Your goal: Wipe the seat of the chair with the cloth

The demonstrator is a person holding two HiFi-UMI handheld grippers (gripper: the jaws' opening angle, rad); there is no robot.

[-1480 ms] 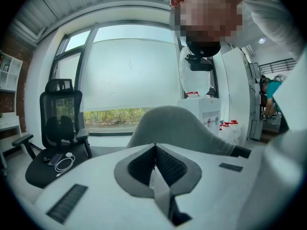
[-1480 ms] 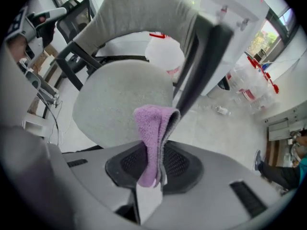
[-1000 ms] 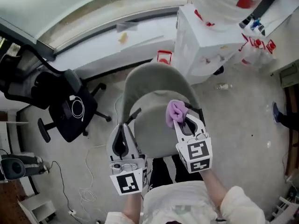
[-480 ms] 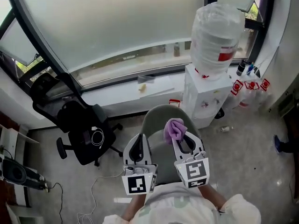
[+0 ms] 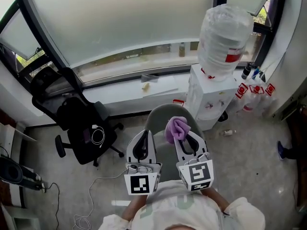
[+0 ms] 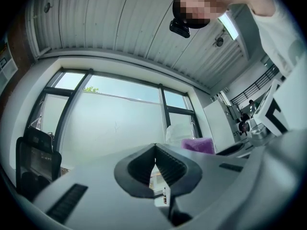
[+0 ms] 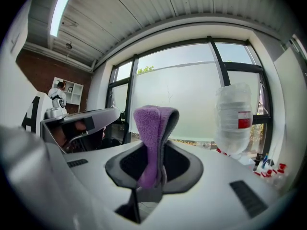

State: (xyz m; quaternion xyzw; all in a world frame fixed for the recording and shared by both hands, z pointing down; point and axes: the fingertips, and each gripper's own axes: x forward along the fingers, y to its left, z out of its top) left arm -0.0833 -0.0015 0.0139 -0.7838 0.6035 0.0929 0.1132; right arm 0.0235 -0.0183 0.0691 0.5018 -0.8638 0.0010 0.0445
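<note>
1. The view has tipped up. The big window (image 5: 120, 23) and the water bottle (image 5: 224, 32) now show whole; a second ago mostly floor showed.
2. The grey chair (image 5: 160, 115) now sits lower in the view and looks smaller.
3. The left gripper (image 5: 143, 134) and the right gripper (image 5: 183, 136) have come closer together, side by side.
4. The black chair (image 5: 81, 123) has slid in from the left edge, with its back now showing too.
</note>
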